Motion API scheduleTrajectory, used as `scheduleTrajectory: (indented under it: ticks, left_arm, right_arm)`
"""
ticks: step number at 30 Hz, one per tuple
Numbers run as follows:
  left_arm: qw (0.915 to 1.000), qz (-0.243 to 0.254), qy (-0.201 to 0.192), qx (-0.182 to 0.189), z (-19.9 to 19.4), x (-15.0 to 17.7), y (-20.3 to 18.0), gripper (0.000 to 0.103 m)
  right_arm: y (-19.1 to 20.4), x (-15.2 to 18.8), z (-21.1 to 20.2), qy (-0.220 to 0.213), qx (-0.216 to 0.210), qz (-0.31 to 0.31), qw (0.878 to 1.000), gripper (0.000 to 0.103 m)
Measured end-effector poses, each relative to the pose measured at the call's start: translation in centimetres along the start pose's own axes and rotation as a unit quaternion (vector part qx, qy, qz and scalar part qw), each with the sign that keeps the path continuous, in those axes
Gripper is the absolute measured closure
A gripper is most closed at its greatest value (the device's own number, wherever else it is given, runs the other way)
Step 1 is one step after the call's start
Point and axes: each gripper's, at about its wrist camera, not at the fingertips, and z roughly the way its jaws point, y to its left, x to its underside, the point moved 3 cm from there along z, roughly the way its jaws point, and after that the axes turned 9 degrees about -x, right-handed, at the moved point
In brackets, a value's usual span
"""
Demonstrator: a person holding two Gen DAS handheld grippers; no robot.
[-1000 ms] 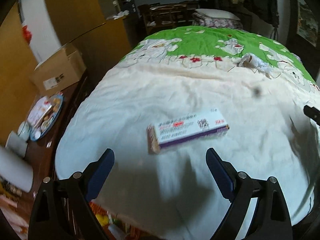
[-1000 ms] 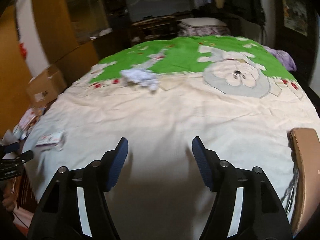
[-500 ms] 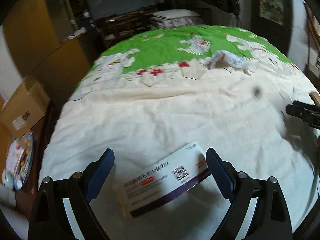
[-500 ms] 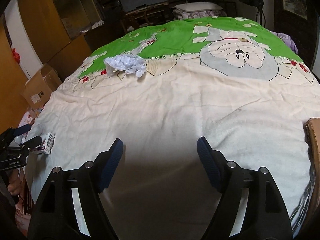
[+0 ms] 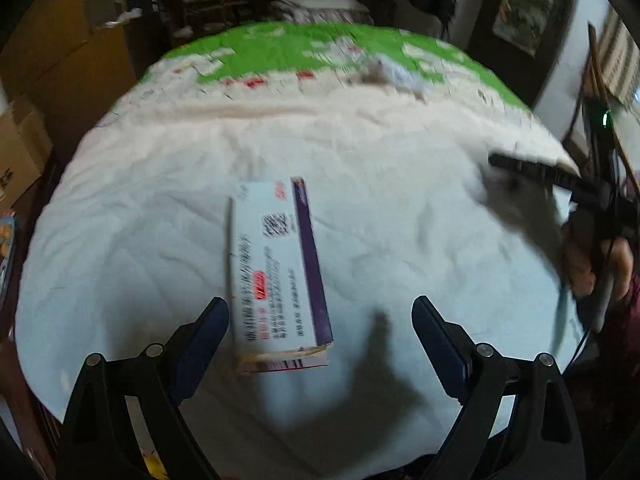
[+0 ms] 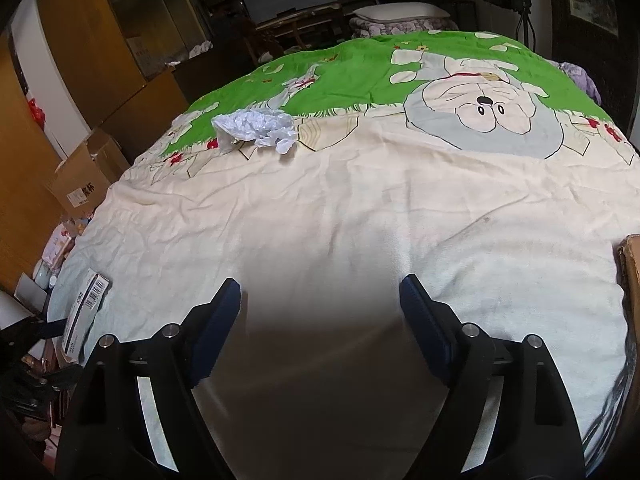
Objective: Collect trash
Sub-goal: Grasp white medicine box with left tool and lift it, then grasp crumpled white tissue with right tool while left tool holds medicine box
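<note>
A white and purple medicine box [image 5: 276,276] lies flat on the cream bedspread [image 5: 400,184], lengthwise, its near end between my left gripper's open fingers. My left gripper [image 5: 320,320] is open and just above the bed; the box sits closer to its left finger. The box also shows at the far left of the right wrist view [image 6: 86,312]. A crumpled white paper wad [image 6: 256,128] lies further up the bed at the edge of the green print, blurred in the left wrist view [image 5: 392,76]. My right gripper [image 6: 320,300] is open and empty over bare bedspread.
Cardboard boxes [image 6: 84,184] stand on the floor left of the bed. A brown cardboard edge [image 6: 632,268] is at the bed's right side. My right gripper shows as a dark bar in the left wrist view [image 5: 540,172]. Dark furniture stands behind the bed.
My left gripper swung around so the box now lies lengthwise between its fingers instead of crosswise. My right gripper has moved a little forward over the bed.
</note>
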Motion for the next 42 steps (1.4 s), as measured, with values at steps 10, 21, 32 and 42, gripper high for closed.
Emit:
scheduleTrajectory:
  ticks: [10,21,32,42]
  left_arm:
    - [0.9941,-0.097,0.010,-0.047,3.2,-2.3,1.9,0.010]
    - [0.9841,-0.152,-0.025,-0.088,1.9,-0.6,1.8,0.056]
    - [0.9819,-0.171,-0.035,-0.073,1.4,0.4,0.9,0.057]
    - [0.9822,-0.148,-0.059,-0.099,2.3,0.9,-0.1,0.046]
  right_arm:
    - [0.0,0.0,0.0,0.000,-0.002,0.001,1.000,0.023]
    - [0.0,0.0,0.0,0.001,-0.006,0.000,1.000,0.021]
    - [0.3,0.0,0.0,0.003,0.005,-0.008,1.000,0.021]
    - [4.1,-5.8,2.6,-0.033,0.018,-0.076,0.996,0.020]
